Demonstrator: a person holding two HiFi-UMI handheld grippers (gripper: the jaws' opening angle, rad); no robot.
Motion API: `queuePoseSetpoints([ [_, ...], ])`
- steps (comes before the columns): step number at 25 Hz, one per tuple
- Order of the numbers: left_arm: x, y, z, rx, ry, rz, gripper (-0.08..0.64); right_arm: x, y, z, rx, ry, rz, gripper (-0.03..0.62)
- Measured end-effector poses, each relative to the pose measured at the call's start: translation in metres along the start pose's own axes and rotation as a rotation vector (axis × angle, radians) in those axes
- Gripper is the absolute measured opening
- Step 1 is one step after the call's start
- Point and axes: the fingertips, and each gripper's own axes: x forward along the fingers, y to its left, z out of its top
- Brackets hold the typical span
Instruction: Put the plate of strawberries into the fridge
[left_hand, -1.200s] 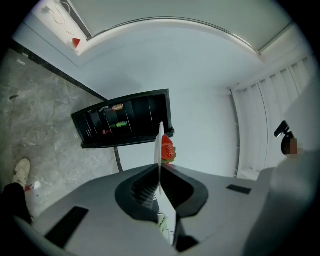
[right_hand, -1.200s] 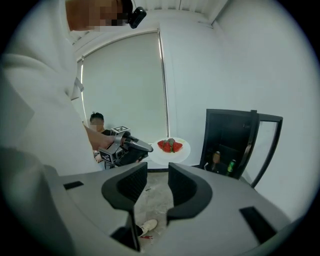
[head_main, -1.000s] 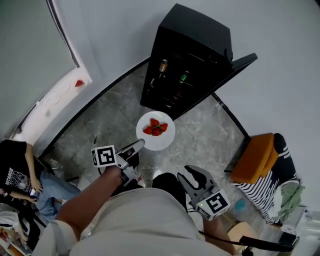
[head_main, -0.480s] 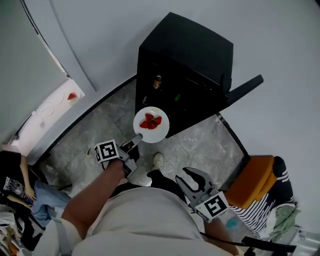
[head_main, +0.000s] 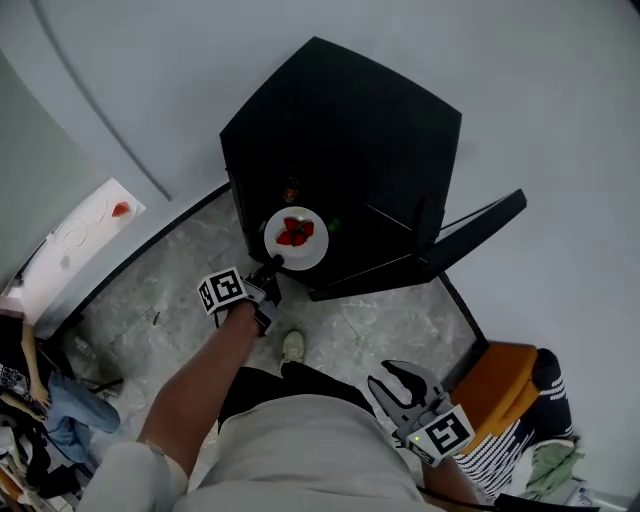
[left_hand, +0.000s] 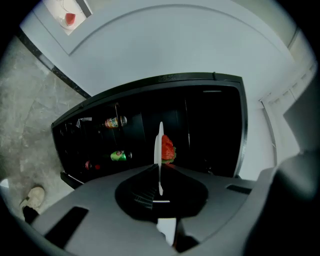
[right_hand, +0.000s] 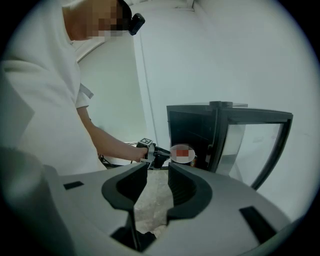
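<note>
Head view: left gripper (head_main: 274, 264) jaws clenched on plate (head_main: 310, 250) rim; plate with strawberries (head_main: 293, 232) hung at open fridge (head_main: 350, 120) mouth, 12 o'clock from gripper. Right gripper (head_main: 395, 378) jaws released, empty. Risk: thin rim grip might let plate tilt, spilling strawberries.

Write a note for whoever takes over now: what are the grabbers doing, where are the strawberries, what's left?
Left gripper: shut on the rim of the plate, strawberries on it.
Right gripper: open, empty, back by the body.
Fridge: door open; plate held at its opening, bottles inside.
Done: plate carried to the fridge.
Left: set it inside, let go, probably shut the door.
</note>
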Motion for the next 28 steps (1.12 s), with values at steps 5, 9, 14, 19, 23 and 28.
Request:
queuePoseSetpoints([
  [5,0.057,0.027,0.014,-0.027,-0.033,0.026,0.021,-0.021,-0.035,-0.012,0.022,0.06,-0.06,0.141],
  [9,0.094,0.042,0.025,-0.022,-0.05,0.057,0.021,-0.032,-0.055,-0.021,0.031,0.092,-0.095,0.141],
  [14,0.12,0.053,0.029,-0.024,-0.058,0.095,0.021,-0.035,-0.064,-0.026,0.06,0.089,-0.108,0.141],
  [19,0.136,0.062,0.029,-0.021,-0.059,0.143,0.022,-0.035,-0.071,-0.028,0.083,0.101,-0.113,0.141],
  [23,0.138,0.066,0.033,0.051,-0.052,0.221,0.023,-0.034,-0.076,-0.03,0.098,0.103,-0.125,0.141],
  [28,0.135,0.072,0.033,0.271,0.006,0.392,0.052,-0.029,-0.076,-0.029,0.098,0.102,-0.11,0.141],
])
